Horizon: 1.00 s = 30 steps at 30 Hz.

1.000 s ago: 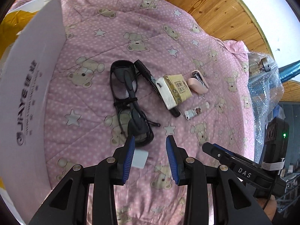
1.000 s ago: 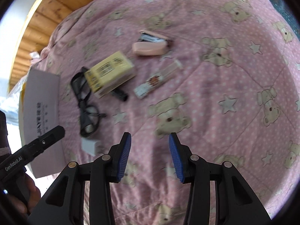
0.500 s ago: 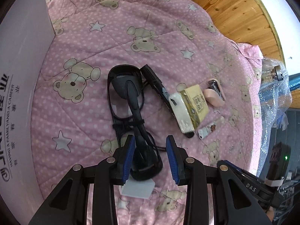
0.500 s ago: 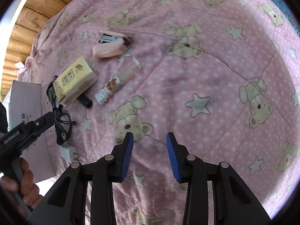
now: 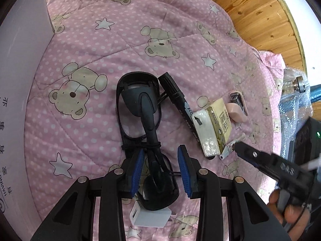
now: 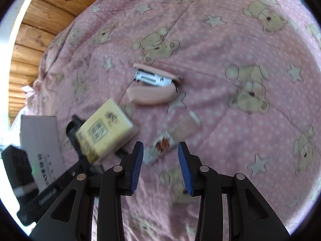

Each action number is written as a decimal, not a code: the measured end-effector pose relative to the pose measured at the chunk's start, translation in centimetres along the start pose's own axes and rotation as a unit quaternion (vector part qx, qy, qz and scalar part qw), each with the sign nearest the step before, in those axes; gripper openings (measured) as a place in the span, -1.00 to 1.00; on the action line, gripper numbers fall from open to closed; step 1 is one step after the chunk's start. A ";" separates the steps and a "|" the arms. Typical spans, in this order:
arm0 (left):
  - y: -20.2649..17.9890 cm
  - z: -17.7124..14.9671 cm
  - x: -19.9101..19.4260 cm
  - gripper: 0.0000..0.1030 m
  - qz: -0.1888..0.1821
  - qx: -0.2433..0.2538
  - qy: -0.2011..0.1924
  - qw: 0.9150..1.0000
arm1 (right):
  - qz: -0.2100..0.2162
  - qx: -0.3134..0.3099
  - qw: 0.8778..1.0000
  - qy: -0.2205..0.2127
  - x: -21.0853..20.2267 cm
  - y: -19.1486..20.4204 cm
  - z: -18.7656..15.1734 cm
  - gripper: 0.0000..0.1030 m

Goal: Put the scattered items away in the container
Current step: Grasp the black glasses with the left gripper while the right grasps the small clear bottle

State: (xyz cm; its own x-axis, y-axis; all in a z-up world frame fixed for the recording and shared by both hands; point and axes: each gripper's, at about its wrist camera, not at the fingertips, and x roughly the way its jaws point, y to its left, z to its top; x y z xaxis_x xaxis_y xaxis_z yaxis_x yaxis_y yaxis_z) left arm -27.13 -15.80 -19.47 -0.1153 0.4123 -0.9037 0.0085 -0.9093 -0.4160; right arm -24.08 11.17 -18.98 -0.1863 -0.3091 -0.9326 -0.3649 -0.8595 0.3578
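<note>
my left gripper (image 5: 160,170) is open, its fingers on both sides of the black glasses (image 5: 144,132), whose long axis runs toward 12 o'clock. my right gripper (image 6: 160,165) is open too, and the small tube (image 6: 160,146) lies just ahead. the white box (image 5: 22,100) stands at 9 o'clock.

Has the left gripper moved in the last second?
Yes. The left gripper has advanced over the black glasses, jaws now straddling them; the white charger sits beneath.
</note>
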 end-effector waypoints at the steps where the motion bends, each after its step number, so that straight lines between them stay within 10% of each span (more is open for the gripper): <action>1: 0.2 0.0 0.0 -0.30 -0.004 -0.002 -0.003 1.000 | -0.004 0.002 1.000 0.000 0.2 0.2 0.3 -0.24; 9: 1.1 -0.1 -0.4 -0.30 -0.017 -0.022 -0.017 0.999 | -0.077 -0.026 0.997 -0.013 1.1 2.5 0.6 -0.35; 11: 0.9 0.1 -0.4 -0.66 0.000 -0.019 -0.019 1.000 | -0.086 -0.034 0.995 -0.020 1.0 2.7 0.3 -0.48; 30: 0.7 -2.5 -6.3 -0.72 0.002 -0.003 -0.058 0.998 | -0.036 -0.059 0.997 -0.043 -4.4 4.8 -2.1 -0.62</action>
State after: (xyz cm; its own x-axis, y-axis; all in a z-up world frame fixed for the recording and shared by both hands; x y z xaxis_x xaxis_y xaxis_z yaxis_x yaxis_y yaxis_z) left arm -23.90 -18.87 -14.27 -0.2295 0.4001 -0.8873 0.0140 -0.9102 -0.4140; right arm -23.05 7.51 -13.23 -0.2439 -0.2135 -0.9460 -0.2718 -0.9213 0.2780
